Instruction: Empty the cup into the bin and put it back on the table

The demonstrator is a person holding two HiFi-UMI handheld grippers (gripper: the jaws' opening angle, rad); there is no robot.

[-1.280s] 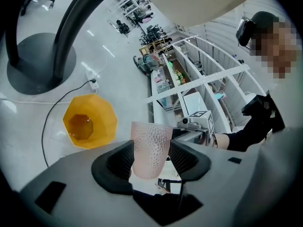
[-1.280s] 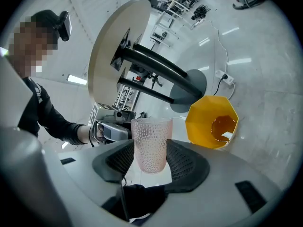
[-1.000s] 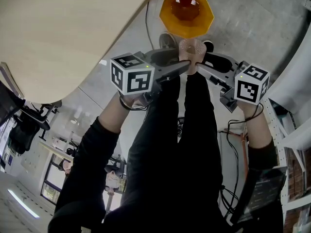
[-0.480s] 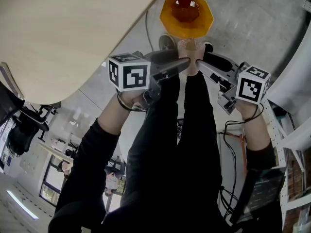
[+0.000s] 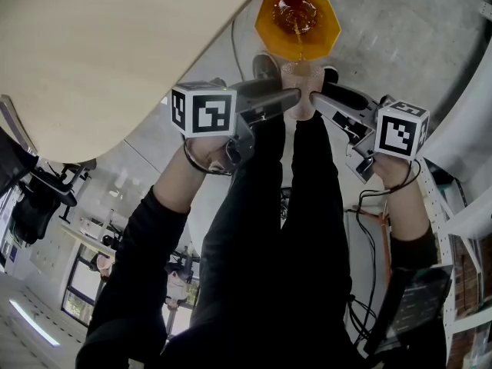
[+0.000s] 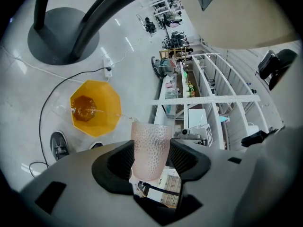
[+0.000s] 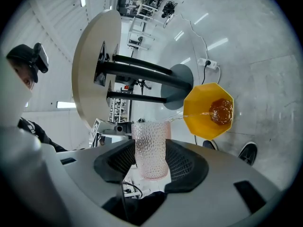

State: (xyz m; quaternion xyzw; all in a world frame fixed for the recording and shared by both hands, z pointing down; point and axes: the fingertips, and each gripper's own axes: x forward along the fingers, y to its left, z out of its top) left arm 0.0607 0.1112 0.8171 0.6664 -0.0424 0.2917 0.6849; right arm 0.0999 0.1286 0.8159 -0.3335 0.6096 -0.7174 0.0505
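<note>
Left gripper (image 6: 150,161) and right gripper (image 7: 152,161) each pinch the cup (image 6: 150,145), tipped just above the bin (image 6: 108,119). A thin stream (image 7: 194,114) runs into the bin's brown pool (image 7: 221,110). Only the head view shows the 2 grippers meeting from opposite sides.

Dimpled translucent cup (image 6: 150,148), glossy orange plastic bin (image 6: 107,104), matt wood-grain table (image 5: 100,44)

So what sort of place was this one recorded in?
Likely an open lab or workshop rather than a home: a bare polished concrete floor, long metal shelving racks loaded with equipment, and a round pedestal table near the orange bin.
</note>
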